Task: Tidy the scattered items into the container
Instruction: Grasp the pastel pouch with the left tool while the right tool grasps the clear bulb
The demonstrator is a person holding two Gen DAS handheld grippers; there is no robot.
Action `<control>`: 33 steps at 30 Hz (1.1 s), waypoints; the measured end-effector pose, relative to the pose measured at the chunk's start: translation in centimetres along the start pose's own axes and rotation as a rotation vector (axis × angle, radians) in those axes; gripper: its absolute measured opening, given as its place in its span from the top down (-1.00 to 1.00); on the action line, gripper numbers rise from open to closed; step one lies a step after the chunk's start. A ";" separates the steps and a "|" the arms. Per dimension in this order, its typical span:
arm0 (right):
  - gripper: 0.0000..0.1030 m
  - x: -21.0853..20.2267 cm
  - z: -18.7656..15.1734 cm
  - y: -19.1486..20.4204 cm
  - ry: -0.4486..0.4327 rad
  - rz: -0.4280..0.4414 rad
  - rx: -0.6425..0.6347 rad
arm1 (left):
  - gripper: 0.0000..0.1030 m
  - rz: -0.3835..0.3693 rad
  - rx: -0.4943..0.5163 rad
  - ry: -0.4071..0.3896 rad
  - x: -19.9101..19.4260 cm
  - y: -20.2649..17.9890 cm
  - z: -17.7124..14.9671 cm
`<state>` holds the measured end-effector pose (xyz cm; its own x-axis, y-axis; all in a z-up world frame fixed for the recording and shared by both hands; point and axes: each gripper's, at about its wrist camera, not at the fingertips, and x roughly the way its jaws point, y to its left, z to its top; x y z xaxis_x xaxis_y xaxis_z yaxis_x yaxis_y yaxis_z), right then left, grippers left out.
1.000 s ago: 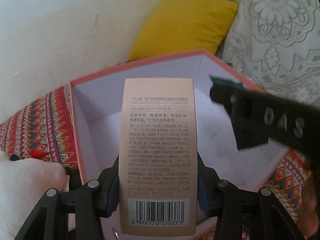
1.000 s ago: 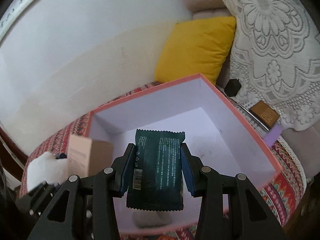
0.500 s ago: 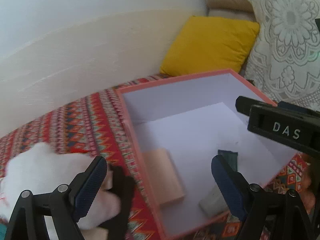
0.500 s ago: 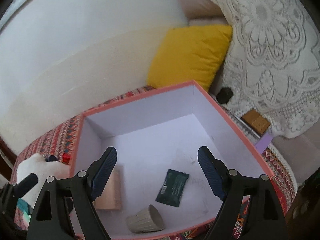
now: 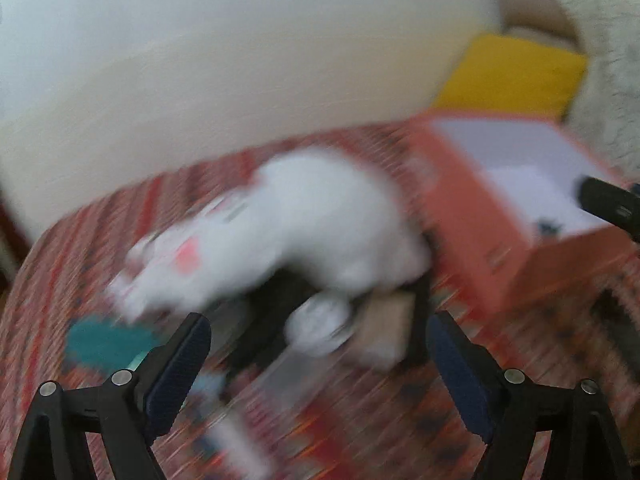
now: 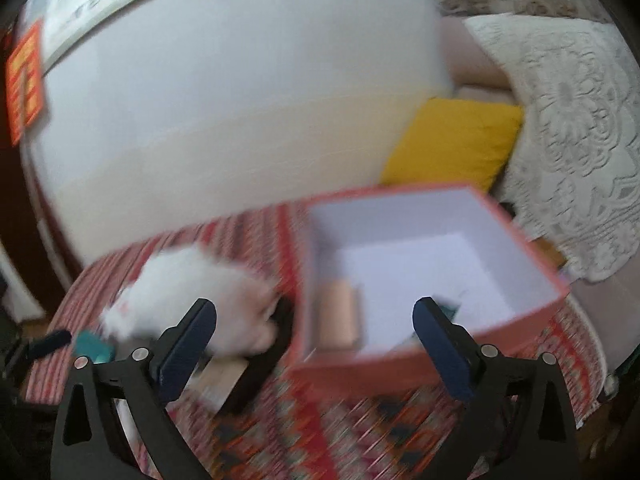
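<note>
The pink box with a white inside stands on the patterned cloth; it also shows in the left wrist view. In it lie a beige carton and a dark green packet. A white plush toy lies left of the box, also in the right wrist view. A teal packet and other blurred small items lie in front of it. My left gripper is open and empty, facing the plush. My right gripper is open and empty, in front of the box's near left corner.
A yellow cushion and a lace-covered sofa stand behind the box. A white wall runs along the back. A black stand-like object sits beside the plush. Both views are motion-blurred.
Both grippers let go of the beige carton and the green packet, which now lie in the box. Both have pulled back and swung left toward the plush toy.
</note>
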<state>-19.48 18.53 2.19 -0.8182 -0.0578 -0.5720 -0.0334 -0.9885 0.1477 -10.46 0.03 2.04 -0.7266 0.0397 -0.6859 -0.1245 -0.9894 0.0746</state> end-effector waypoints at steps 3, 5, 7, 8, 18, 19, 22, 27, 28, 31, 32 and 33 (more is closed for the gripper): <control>-0.95 0.9 -4.0 4.5 0.095 0.083 -0.066 | -0.77 0.063 -0.077 0.068 0.1 6.0 -4.7; -0.95 1.9 -6.5 7.5 0.165 0.149 -0.103 | -0.77 0.099 -0.110 0.110 0.6 8.6 -7.2; -0.95 3.4 -9.0 10.6 0.243 0.200 -0.154 | -0.77 0.135 -0.142 0.159 1.6 10.7 -9.6; -0.95 4.1 -10.1 12.0 0.273 0.215 -0.182 | -0.77 0.149 -0.158 0.182 2.2 11.6 -10.6; -0.80 9.6 -16.9 23.2 0.400 0.256 -0.418 | -0.77 0.110 -0.227 0.263 8.7 14.2 -11.5; -0.80 10.1 -17.0 23.7 0.408 0.257 -0.421 | -0.77 0.109 -0.227 0.261 9.4 14.4 -11.1; -0.68 11.8 -17.5 25.0 0.436 0.257 -0.433 | -0.77 0.099 -0.230 0.262 10.9 15.0 -10.0; -0.45 14.4 -18.1 26.6 0.458 0.237 -0.456 | -0.77 0.031 -0.323 0.302 13.8 16.3 -9.5; -0.45 14.7 -18.2 26.8 0.453 0.235 -0.461 | -0.79 0.025 -0.339 0.306 14.2 16.3 -9.4; -0.39 15.0 -18.1 27.1 0.433 0.247 -0.483 | -0.89 0.034 -0.335 0.278 14.6 15.8 -8.6; -0.08 15.1 -18.0 27.1 0.428 0.250 -0.488 | -0.90 0.039 -0.336 0.270 14.8 15.6 -8.5; 0.32 15.0 -17.9 27.1 0.417 0.251 -0.497 | -0.89 0.050 -0.335 0.260 15.1 15.4 -8.4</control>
<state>-22.34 -11.66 -16.84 -0.4745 -0.2437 -0.8459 0.4759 -0.8794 -0.0137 -17.63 -15.83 -13.25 -0.5266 -0.0033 -0.8501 0.1638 -0.9816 -0.0976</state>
